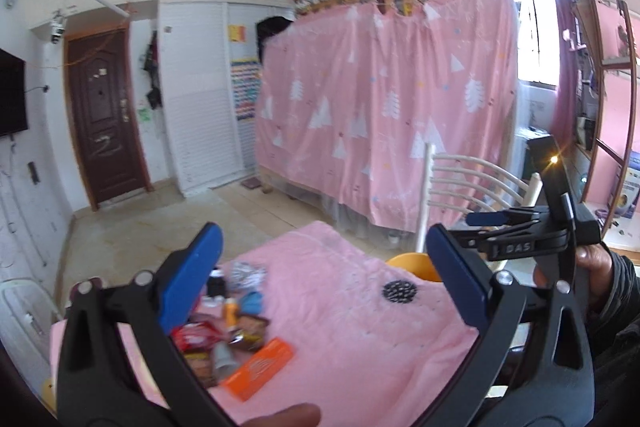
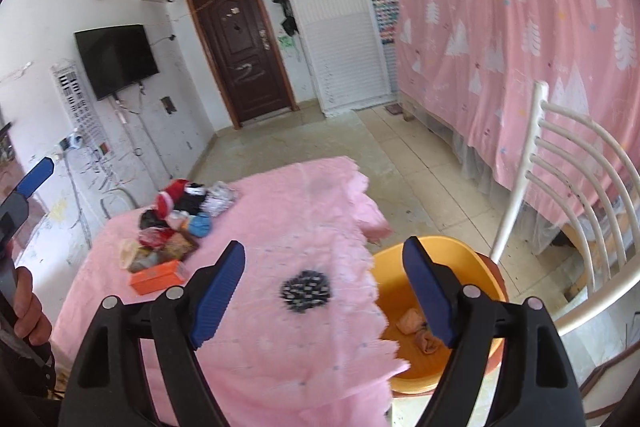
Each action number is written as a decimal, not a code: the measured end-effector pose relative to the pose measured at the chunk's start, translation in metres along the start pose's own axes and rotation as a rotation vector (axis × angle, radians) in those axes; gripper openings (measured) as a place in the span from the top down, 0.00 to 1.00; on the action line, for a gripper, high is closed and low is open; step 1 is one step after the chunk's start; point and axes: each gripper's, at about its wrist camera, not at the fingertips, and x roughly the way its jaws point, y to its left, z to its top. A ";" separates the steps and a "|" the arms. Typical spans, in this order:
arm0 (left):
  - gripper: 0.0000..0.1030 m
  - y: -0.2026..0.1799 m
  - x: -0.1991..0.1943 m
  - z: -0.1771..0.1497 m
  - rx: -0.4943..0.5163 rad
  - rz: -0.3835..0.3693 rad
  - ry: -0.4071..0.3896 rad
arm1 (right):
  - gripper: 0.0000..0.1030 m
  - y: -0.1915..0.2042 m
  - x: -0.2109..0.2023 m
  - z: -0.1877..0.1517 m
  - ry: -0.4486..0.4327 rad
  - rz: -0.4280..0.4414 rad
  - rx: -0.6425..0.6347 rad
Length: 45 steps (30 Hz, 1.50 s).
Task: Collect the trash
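Leftmost, heaped trash [image 2: 172,239] at far left of surface [image 2: 256,355]: crinkled foil wrappers, flat orange carton [image 2: 158,277], soft blue wad. Draped over surface, pink cloth with scalloped hem; dark speckled round patch [image 2: 306,291] mid-cloth. Left gripper [image 1: 316,287] spread wide, blue pads bare, nothing between. Right gripper [image 2: 324,291] likewise spread, empty. Off right edge, smooth round orange basin [image 2: 476,267] holding crumpled tan scraps. Beyond, white slatted chair [image 2: 576,163].
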 end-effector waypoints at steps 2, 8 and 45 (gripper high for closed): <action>0.05 0.010 -0.021 -0.001 -0.003 0.048 -0.014 | 0.27 0.015 -0.009 0.002 -0.012 0.033 -0.024; 0.05 0.035 -0.071 -0.010 -0.034 0.179 -0.047 | 0.26 0.055 -0.023 0.004 -0.022 0.096 -0.102; 0.05 0.092 -0.266 -0.001 -0.180 0.739 -0.168 | 0.18 0.354 -0.076 0.044 0.008 0.660 -0.388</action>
